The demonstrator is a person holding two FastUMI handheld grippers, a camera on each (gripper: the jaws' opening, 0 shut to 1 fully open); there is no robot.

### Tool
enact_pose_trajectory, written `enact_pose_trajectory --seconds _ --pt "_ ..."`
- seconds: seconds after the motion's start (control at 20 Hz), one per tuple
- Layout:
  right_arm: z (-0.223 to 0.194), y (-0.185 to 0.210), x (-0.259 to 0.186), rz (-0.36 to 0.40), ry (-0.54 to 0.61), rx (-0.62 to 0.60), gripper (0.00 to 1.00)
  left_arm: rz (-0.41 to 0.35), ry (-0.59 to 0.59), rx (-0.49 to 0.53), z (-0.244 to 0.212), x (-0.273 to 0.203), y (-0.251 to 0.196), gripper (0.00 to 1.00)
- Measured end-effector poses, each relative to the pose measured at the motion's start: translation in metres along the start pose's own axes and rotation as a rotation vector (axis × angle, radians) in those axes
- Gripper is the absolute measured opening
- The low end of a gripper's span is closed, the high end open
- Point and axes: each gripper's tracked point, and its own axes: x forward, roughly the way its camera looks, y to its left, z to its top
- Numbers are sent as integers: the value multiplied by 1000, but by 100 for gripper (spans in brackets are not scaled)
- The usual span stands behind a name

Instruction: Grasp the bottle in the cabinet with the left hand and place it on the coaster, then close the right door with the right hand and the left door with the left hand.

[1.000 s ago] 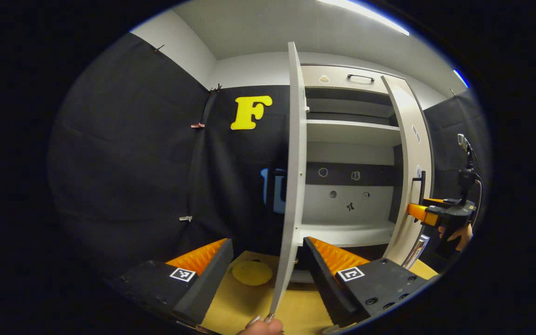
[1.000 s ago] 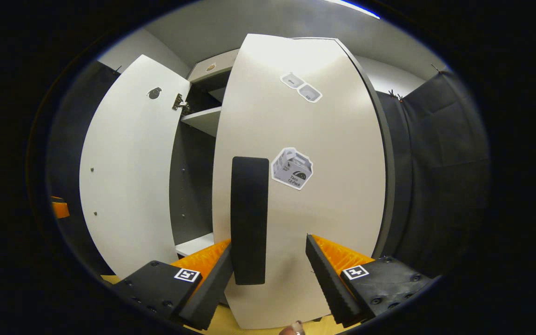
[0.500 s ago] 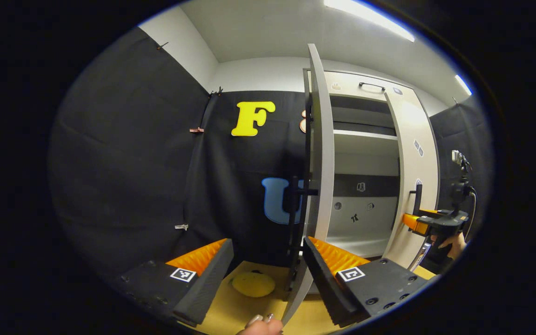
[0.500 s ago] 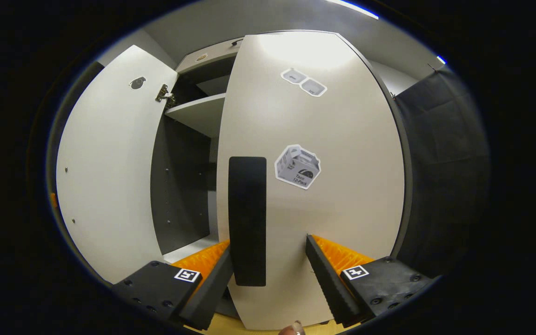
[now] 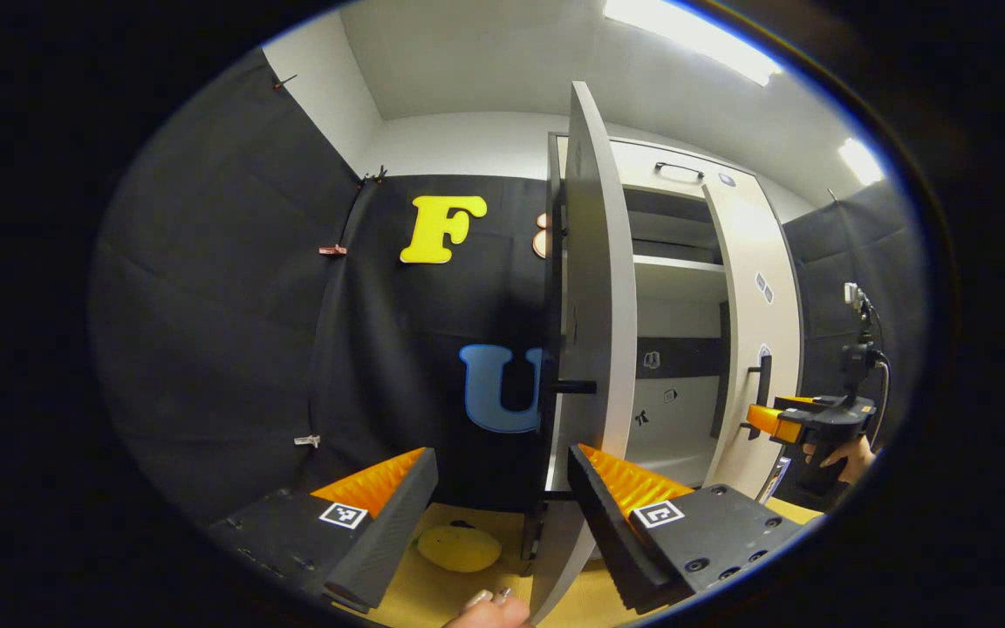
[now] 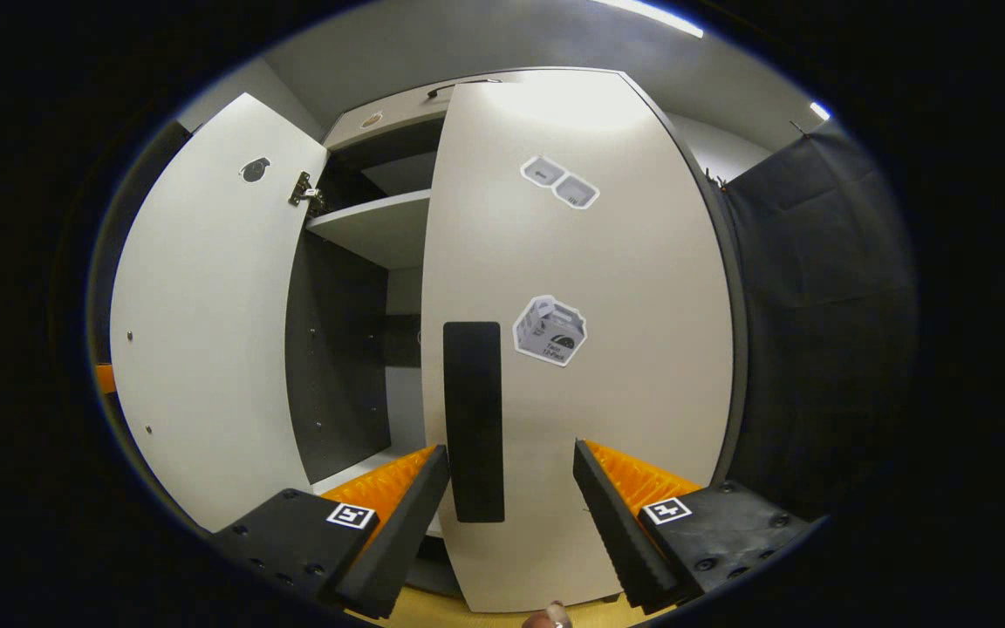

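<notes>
Bottle hidden – cabinet point(image 5: 677, 288) shelves look bare; yellow round coaster point(image 5: 459, 548) on wood surface point(image 5: 433, 593), partly cut off. Left gripper point(image 5: 502, 488) jaws wide, left door point(image 5: 594, 349) edge-on between, contact unclear. Right gripper point(image 6: 509, 488) jaws wide, flanking black handle point(image 6: 473, 419) on smooth white right door point(image 6: 607, 349) – not gripping

The tall white cabinet point(image 5: 677, 288) stands with both doors ajar. Its flat white left door point(image 5: 594, 331), bearing a black bar handle point(image 5: 574, 386), swings out edge-on. The white right door point(image 6: 590, 349), with a black vertical handle point(image 6: 474, 421) and grey stickers, sits nearly closed. A yellow round coaster point(image 5: 459, 548) lies on the wooden tabletop point(image 5: 420, 593) near the left door's bottom corner.
</notes>
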Motion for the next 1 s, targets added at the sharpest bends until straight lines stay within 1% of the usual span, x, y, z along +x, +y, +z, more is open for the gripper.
enact_pose_trajectory --seconds 0.1,0.25,0.45,0.55,0.75,0.9,1.0 --pt "2 -5 -16 -20 2 -12 96 -10 -2 4 0 4 2 95" --pt "-3 -14 -35 -58 30 -22 96 -54 13 -37 -2 7 -3 94" --pt "-6 -24 -60 -113 54 -23 96 -101 10 -16 0 10 -14 94" --pt "-7 -30 -72 -130 64 -37 96 -133 13 -31 -1 11 -23 94" --pt "0 -39 -77 -125 63 -76 96 -184 12 -68 -4 14 -57 94" --pt "9 -47 -74 -109 42 -77 96 -222 6 -79 -7 18 -89 95" --pt "10 -51 -71 -94 42 -57 96 -214 16 -99 -12 23 -100 94"
